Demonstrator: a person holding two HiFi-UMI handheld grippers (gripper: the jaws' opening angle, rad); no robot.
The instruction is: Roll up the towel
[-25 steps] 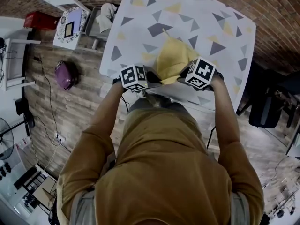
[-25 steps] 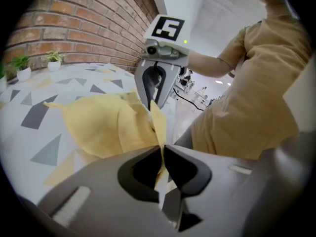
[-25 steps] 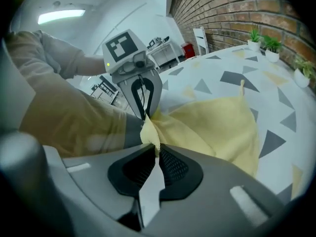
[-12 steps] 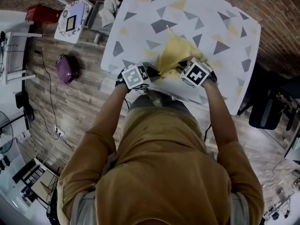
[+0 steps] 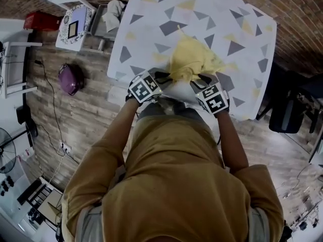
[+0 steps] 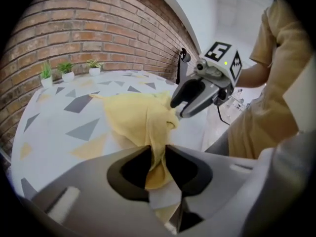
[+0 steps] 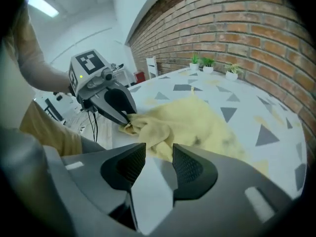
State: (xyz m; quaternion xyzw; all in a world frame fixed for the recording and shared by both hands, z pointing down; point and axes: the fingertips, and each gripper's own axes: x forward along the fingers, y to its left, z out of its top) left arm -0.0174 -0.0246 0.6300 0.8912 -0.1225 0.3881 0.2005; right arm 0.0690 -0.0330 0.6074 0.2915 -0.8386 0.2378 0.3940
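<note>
brick wall (image 7: 237, 28) behind a table (image 5: 146, 24) covered in a white cloth with grey and yellow triangles, wooden floor (image 5: 81, 115) around it. yellow towel (image 5: 192, 59) sits bunched in a heap on the table near its front edge, just ahead of both grippers and between them. left gripper (image 6: 157, 154) is clamped on the towel: a hanging fold of the yellow cloth is pinched between its jaws and runs up to the heap just ahead and slightly right of it. right gripper (image 7: 159, 157) has its jaws parted and they have just been opening. nothing sits between the pads, only bare tablecloth shows in the gap. towel edge lies just beyond its tips, ahead and a bit left. both grippers point down at the table and angle toward each other. from the left gripper's side the right gripper's tips sit at the towel's edge, can't tell if touching. three small potted plants (image 6: 66, 70) stand far ahead of the grippers at the table's back edge by the wall. person (image 5: 176, 185) in a mustard shirt holds both grippers. purple object (image 5: 69, 79) on the floor well off to the left gripper's side
</note>
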